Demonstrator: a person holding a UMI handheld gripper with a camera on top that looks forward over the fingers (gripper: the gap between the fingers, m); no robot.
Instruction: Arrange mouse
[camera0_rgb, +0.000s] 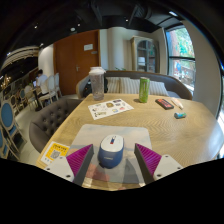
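Mouse (111, 150) lay on the pale mat (110, 138) on the wooden table (150, 125), long axis running away from the gripper (111, 163). Which end was the front could not be told. Fingers spread wide, mouse between them with gaps either side.

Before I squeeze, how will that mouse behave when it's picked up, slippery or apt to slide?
The mouse looks like a hard, rounded shell, so it should stay stiff but could slip from the pads. It seems small, likely light. It rests on a smooth mat between the open tool fingers, so a one-sided nudge would probably slide or turn it.
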